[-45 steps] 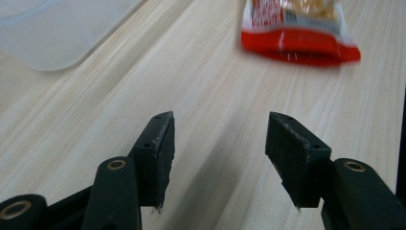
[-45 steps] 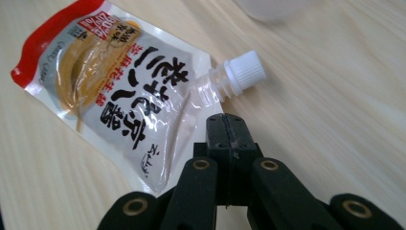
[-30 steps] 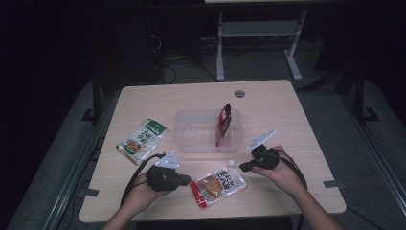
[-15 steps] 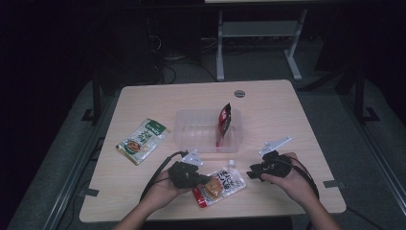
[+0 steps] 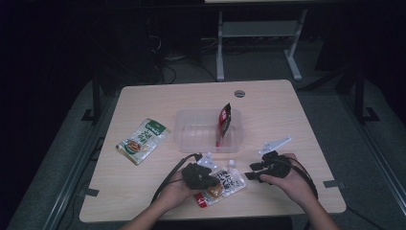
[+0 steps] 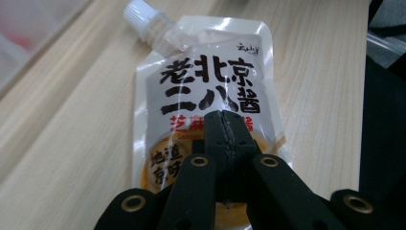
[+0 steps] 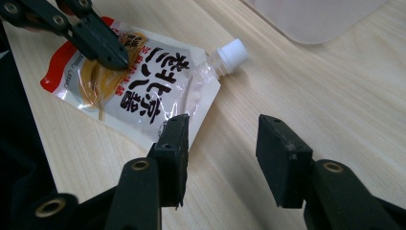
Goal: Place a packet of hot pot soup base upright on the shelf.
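Note:
A clear spout pouch (image 5: pixel 225 182) with a white cap, black characters and a red bottom edge lies flat near the table's front edge. My left gripper (image 6: pixel 225 117) is shut, with nothing between its jaws. Its joined tips rest over the middle of the pouch (image 6: pixel 206 91). In the right gripper view, that left gripper (image 7: pixel 117 57) touches the pouch (image 7: pixel 143 96) from the upper left. My right gripper (image 7: pixel 222 127) is open and its jaws have just been opening. Bare table shows between them, and its left jaw stands at the pouch's near edge. In the high view the right gripper (image 5: pixel 250 175) is just right of the pouch.
A clear plastic tray (image 5: pixel 191 136) sits mid-table with a red pouch (image 5: pixel 223 120) standing at its right end. Its corner (image 7: pixel 311 19) shows beyond my right gripper. A green pouch (image 5: pixel 142 140) lies to the left. A round grommet (image 5: pixel 239 93) marks the far side.
My left hand has moved right, bringing its shut gripper onto the spout pouch. The right hand has stayed almost in place beside the pouch.

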{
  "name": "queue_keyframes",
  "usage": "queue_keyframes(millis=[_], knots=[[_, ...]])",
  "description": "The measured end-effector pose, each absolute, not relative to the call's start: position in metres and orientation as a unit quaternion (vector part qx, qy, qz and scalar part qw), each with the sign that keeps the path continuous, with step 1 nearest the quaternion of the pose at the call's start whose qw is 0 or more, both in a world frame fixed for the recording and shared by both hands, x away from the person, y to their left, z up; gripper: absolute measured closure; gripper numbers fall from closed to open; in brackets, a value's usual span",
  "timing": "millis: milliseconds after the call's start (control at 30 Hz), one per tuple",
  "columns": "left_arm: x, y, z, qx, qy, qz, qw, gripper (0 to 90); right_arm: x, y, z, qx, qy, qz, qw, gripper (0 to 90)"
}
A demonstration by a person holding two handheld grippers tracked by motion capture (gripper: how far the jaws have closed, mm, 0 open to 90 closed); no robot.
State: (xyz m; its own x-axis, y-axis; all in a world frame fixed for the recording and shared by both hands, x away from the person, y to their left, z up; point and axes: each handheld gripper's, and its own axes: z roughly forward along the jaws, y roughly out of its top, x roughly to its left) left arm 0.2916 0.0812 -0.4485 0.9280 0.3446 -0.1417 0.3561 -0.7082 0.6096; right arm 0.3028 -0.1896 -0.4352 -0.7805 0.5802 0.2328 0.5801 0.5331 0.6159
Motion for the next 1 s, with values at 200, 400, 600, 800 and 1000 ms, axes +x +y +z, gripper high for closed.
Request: queue_keyframes(millis=[200,400,600,800,1000], knots=[[0.293,0.079,-0.453,0.928,0.193,-0.01,0.318,89.9,0.303,-0.188,-0.437,0.33,0.875,0.355,-0.008,52.5],[0.294,0.074,-0.454,0.933,0.195,0.001,0.304,90.0,0.301,-0.182,-0.439,0.321,0.877,0.356,-0.024,50.2],[0.294,0.074,-0.454,0.934,0.193,0.004,0.3,90.0,0.301,-0.172,-0.446,0.312,0.883,0.348,-0.041,49.2],[0.293,0.074,-0.455,0.931,0.196,0.005,0.307,90.0,0.304,-0.165,-0.453,0.312,0.883,0.343,-0.065,46.3],[0.292,0.074,-0.455,0.93,0.198,0.005,0.309,90.0,0.31,-0.161,-0.459,0.314,0.882,0.341,-0.087,44.9]])
